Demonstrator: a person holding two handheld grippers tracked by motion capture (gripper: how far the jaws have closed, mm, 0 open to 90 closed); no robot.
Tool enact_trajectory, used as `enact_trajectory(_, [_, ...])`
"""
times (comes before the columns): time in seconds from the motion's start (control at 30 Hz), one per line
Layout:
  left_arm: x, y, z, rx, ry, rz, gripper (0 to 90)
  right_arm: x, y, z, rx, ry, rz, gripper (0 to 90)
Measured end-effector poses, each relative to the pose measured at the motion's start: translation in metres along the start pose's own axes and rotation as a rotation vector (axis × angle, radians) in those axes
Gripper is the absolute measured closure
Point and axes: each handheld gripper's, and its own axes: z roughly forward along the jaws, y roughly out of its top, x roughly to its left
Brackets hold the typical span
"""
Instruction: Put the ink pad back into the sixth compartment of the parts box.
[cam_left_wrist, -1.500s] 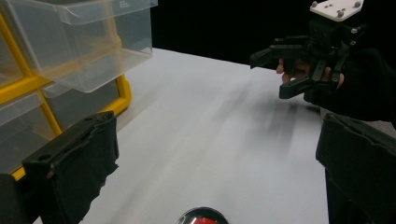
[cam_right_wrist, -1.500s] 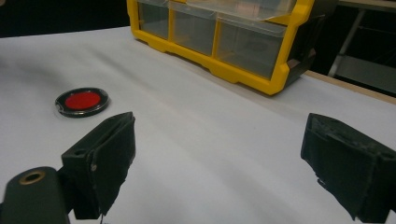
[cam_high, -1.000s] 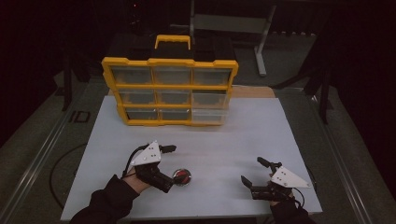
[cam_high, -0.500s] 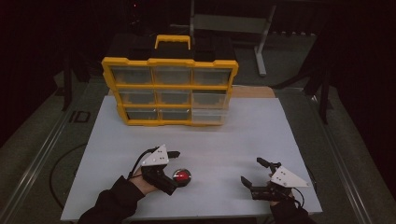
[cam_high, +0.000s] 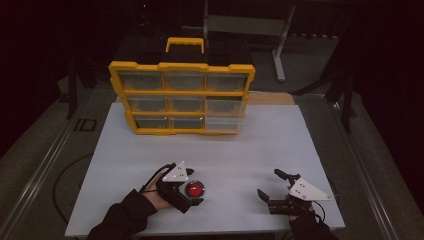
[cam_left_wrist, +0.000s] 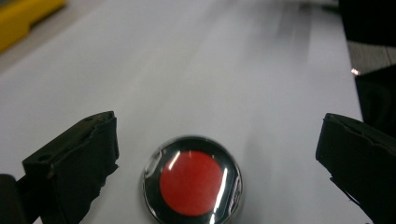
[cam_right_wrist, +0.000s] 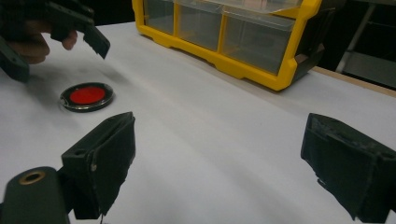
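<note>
A round red disc with a shiny dark rim (cam_high: 194, 190) lies flat on the white table (cam_high: 250, 150) near the front left. My left gripper (cam_high: 192, 187) hovers over it, open, its jaws standing on either side of the red disc (cam_left_wrist: 192, 182) without touching it. At the front right, my right gripper (cam_high: 270, 186) is open and holds nothing. In the right gripper view the red disc (cam_right_wrist: 87, 96) lies at the left, under the other gripper's black fingers (cam_right_wrist: 95, 41).
A yellow drawer organiser (cam_high: 182, 97) with clear drawers and a yellow handle stands upright at the table's far side; its yellow frame (cam_right_wrist: 243, 65) shows ahead of the right gripper. A metal stand (cam_high: 280, 45) is behind the table.
My left gripper has moved right and slightly forward, so the red disc now sits between its open jaws instead of beside them. The right gripper has stayed put.
</note>
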Motion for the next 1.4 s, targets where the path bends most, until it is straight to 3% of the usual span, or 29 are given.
enact_trajectory(0.3, [0.004,-0.006,0.01,0.084,0.006,0.021,0.0,0.0,0.0,0.0,0.0,0.005,0.003,10.2])
enact_trajectory(0.57, [0.006,-0.009,0.016,0.14,0.037,0.034,2.6,0.0,-0.001,0.001,0.005,0.008,0.0,10.2])
enact_trajectory(0.8, [0.008,-0.009,0.019,0.166,0.051,0.063,11.5,0.0,0.0,0.0,0.004,0.006,0.0,10.2])
enact_trajectory(0.9, [0.007,-0.009,0.02,0.167,0.033,0.076,17.4,0.0,0.0,0.0,0.004,0.007,-0.002,10.2])
enact_trajectory(1.17, [0.008,-0.007,0.023,0.168,0.003,0.07,20.6,0.0,-0.001,0.0,0.005,0.008,-0.003,10.2])
enact_trajectory(1.4, [0.008,-0.007,0.022,0.171,0.006,0.063,24.8,0.0,-0.001,0.001,0.007,0.009,-0.006,10.2])
